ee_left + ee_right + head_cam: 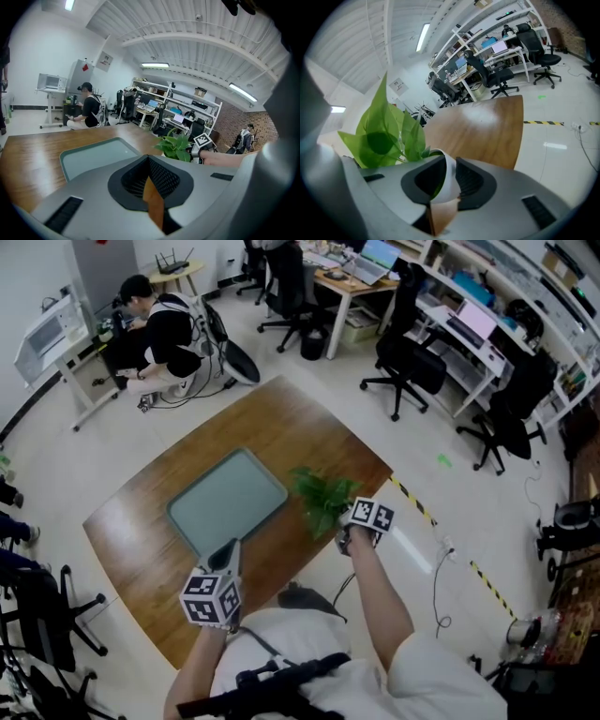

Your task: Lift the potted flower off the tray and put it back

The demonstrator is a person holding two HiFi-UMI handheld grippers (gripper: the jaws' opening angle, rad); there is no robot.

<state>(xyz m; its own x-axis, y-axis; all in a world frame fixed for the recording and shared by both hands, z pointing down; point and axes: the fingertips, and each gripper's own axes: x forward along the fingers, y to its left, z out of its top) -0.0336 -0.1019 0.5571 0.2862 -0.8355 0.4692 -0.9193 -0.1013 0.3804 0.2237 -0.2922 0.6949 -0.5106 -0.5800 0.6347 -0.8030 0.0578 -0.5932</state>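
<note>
Head view steeply down on the table [141, 521]; both gripper views low across it, potted flower [323, 498] in all.

Open-plan office, desks [349, 285], swivel chairs [405, 360], laptops [474, 319], shelving [187, 104]

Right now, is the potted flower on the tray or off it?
Off it. Head view: the potted flower is over bare table, right of the empty tray.

- We could read no words, numbers or brand names anywhere.
- A white sheet [105, 60] on the wall [37, 47] carried print too small for us to make out.
- A red mark [85, 67] on the grey cabinet [77, 79] was equally illegible.
</note>
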